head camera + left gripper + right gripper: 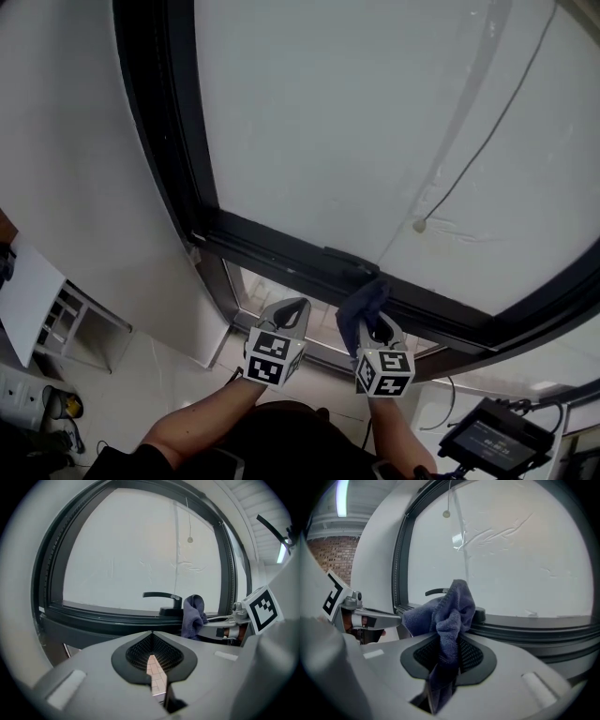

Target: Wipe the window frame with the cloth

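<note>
1. White frosted glass (pixel 356 122) filled the tall window, set in a dark window frame (pixel 272 246) with a white wall (pixel 75 141) on its left.
2. A thin pull cord hung down over the pane and ended in a small bead (pixel 419 225).
3. On the bottom rail sat a black lever handle (pixel 161 595), lying level along the rail.
4. The person held both grippers up side by side just under that rail, forearms reaching in from below.
5. The right gripper (pixel 377 323) pinched a dark blue cloth (pixel 361 305) between its jaws. Its own view showed the fabric squeezed in the pads, with a loose tail hanging below.
6. The cloth's bunched top rose above the jaws and stood at the bottom rail, right beside the base of the handle. I could not tell whether it pressed on the frame or sat just short of it.
7. The left gripper (pixel 286 314) had its jaws pressed together at the tips with nothing between them. Only a sliver of floor tile showed through the slit behind the pads.
8. The left gripper sat near the right one, apart from the cloth.
9. Pale floor tiles (pixel 159 384) lay below, and a small dark screen (pixel 492 436) stood at the lower right.
</note>
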A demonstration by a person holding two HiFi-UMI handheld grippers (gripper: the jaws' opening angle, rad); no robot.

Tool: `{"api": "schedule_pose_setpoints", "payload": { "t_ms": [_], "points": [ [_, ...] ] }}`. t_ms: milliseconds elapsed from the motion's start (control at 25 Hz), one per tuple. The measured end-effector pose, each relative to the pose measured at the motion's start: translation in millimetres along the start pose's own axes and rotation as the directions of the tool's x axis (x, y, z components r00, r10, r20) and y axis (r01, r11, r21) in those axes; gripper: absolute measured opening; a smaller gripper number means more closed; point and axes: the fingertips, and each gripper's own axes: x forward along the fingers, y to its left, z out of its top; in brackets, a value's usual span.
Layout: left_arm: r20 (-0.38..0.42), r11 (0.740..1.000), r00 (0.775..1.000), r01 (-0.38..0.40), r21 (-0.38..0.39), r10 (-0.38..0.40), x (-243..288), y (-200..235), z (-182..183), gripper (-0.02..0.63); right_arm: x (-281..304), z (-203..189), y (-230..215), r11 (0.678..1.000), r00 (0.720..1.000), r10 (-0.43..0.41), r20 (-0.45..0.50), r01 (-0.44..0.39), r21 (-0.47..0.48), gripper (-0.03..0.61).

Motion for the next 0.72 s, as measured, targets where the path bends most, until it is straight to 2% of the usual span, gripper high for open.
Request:
{"api": "schedule_pose_setpoints", "payload": {
  "t_ms": [320,720],
  "points": [
    [0.035,0.995,0.995,-0.092,-0.031,0.093,-22.9,39.2,0.5,-0.008,23.0,6.2,33.3,0.999,0.999,0.044,-0.009,-0.044,-0.023,0.087],
    [0.050,0.985,0.987,-0.148,-0.089,0.153,-53.3,82.1,-3.9,-0.008,59.6,14.0,88.1,0.986,0.990,0.138,-0.028,-0.140,-0.095,0.087]
  ]
}}
